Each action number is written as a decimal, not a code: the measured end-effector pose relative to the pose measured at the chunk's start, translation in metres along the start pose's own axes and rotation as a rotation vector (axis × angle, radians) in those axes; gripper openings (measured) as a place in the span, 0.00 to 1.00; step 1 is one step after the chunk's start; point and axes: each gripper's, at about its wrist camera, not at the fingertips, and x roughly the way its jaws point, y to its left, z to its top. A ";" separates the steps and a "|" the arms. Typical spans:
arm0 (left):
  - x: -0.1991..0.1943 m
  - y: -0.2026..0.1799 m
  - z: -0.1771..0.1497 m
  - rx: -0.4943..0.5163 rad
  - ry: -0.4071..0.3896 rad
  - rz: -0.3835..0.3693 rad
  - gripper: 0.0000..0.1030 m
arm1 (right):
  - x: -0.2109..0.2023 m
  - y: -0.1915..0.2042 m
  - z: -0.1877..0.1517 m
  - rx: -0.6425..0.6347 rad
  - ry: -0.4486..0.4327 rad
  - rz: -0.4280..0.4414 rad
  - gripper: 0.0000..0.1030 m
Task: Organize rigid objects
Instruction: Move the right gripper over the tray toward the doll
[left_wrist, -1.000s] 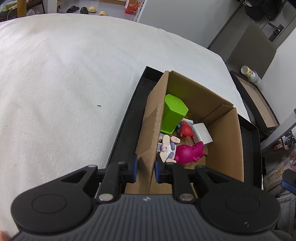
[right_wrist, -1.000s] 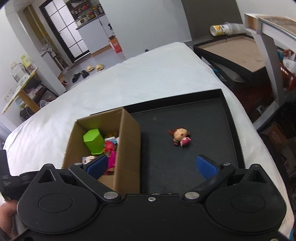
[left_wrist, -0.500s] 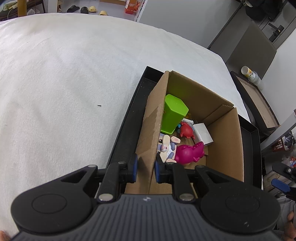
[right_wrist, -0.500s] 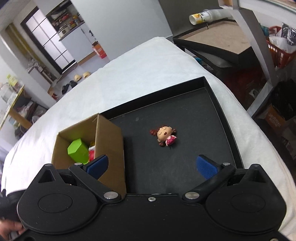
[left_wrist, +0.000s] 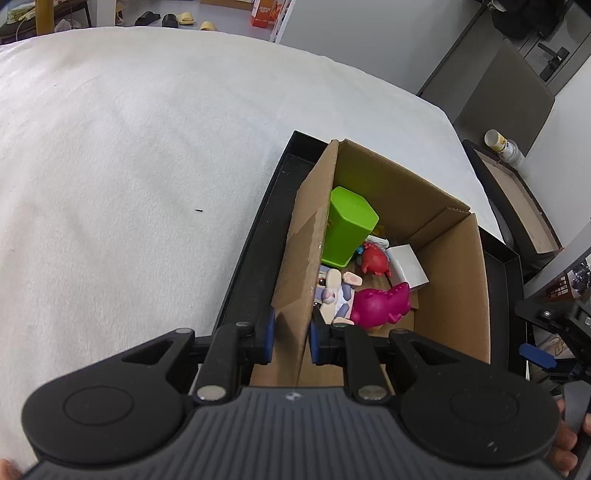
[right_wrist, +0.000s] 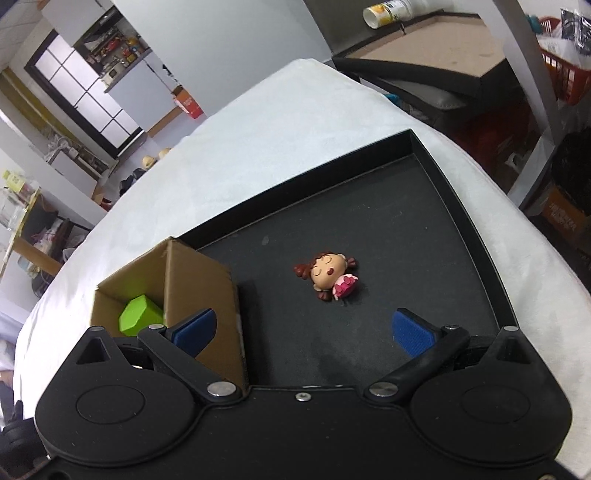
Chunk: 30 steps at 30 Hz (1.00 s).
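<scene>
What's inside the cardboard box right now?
In the box: a green cup, red toy, white block, magenta dinosaur and a rabbit figure. Anything beneath them or behind the near wall is hidden.

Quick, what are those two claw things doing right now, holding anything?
Left gripper: closed on the brown cardboard box wall.
Right gripper: open, holding nothing, above the black tray.

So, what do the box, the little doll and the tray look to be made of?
The cardboard box looks like brown corrugated cardboard, matte, with raw cut edges and folded flaps. The doll figurine seems hard moulded plastic, painted, with a slight sheen. The black tray has a dull, faintly smudged surface; plastic or coated board, I cannot tell which.
</scene>
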 end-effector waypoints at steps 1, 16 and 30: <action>0.000 0.000 0.000 0.000 0.000 0.001 0.17 | 0.004 -0.001 0.001 0.003 0.005 -0.002 1.00; 0.003 0.002 0.003 -0.016 0.008 -0.001 0.17 | 0.045 0.004 0.008 -0.070 0.029 -0.105 0.94; 0.004 0.000 0.002 -0.010 0.006 0.008 0.17 | 0.068 0.017 0.010 -0.178 0.022 -0.149 0.48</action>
